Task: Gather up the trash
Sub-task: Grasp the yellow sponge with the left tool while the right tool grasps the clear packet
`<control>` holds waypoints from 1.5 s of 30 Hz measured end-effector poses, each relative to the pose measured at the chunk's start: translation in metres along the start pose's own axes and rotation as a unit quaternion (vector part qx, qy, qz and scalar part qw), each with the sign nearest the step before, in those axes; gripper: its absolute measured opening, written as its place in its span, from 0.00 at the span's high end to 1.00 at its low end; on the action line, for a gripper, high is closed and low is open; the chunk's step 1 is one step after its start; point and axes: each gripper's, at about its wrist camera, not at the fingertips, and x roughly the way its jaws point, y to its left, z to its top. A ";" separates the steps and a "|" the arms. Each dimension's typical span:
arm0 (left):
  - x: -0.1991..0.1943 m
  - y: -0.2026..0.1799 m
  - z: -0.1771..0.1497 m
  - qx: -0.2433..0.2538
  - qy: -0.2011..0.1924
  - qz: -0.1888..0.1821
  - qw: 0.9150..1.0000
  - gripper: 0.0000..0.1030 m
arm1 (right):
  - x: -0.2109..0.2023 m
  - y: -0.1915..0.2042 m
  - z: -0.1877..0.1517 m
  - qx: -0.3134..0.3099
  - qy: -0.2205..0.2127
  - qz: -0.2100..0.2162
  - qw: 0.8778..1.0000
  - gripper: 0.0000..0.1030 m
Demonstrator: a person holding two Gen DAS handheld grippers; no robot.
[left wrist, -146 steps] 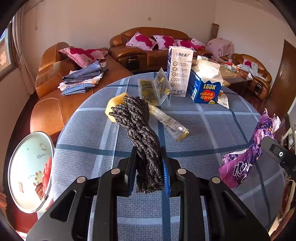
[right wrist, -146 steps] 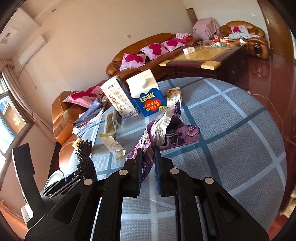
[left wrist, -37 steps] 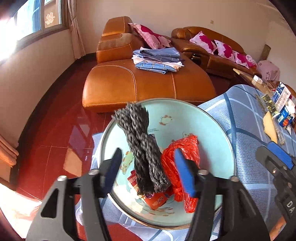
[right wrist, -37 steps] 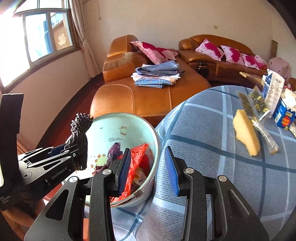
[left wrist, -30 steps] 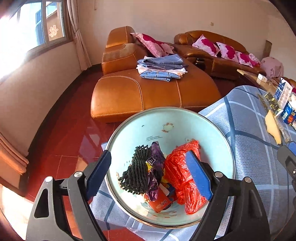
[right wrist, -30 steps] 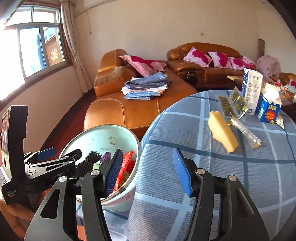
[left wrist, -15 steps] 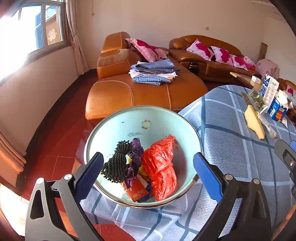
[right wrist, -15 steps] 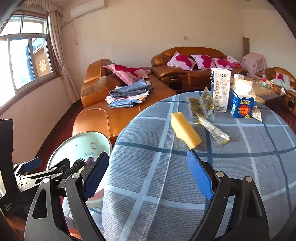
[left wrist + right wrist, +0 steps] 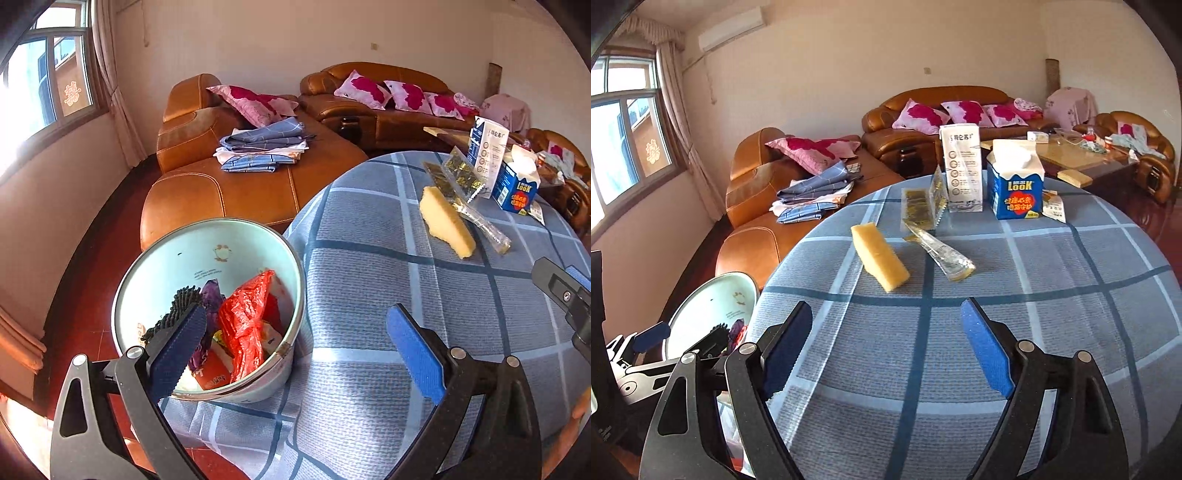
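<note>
A pale blue bin (image 9: 192, 254) stands by the table's left edge and holds a dark scrubber (image 9: 173, 314), a purple wrapper (image 9: 212, 295) and a red plastic bag (image 9: 245, 317). My left gripper (image 9: 295, 343) is open and empty above the bin's right rim. My right gripper (image 9: 886, 343) is open and empty over the checked tablecloth (image 9: 960, 332). On the table lie a yellow sponge (image 9: 879, 258), a clear wrapper (image 9: 942, 253), gold packets (image 9: 919, 210), a white carton (image 9: 962, 168) and a blue LOOK carton (image 9: 1015, 184). The bin (image 9: 713, 306) shows at the right wrist view's lower left.
A brown leather sofa (image 9: 229, 184) with folded cloths (image 9: 264, 147) stands behind the bin. More sofas with pink cushions (image 9: 960, 110) line the far wall. A coffee table (image 9: 1071, 155) stands behind the round table. The floor is red tile.
Both grippers let go of their trash into the bin, opened wide and swung right toward the table. The scrubber and purple wrapper now lie in the bin.
</note>
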 end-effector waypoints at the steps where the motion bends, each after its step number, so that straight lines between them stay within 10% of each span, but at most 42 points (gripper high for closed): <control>1: 0.001 -0.004 0.001 0.003 0.001 -0.002 1.000 0.07 | 0.001 -0.005 0.001 0.004 0.001 -0.002 1.000 0.26; 31: 0.074 -0.083 0.062 0.007 0.039 -0.066 0.997 0.13 | 0.136 -0.064 0.053 -0.025 0.140 0.015 0.990 0.65; 45: 0.089 -0.116 0.074 0.001 0.048 -0.074 0.996 0.18 | 0.099 -0.084 0.055 -0.009 0.107 0.017 0.994 0.88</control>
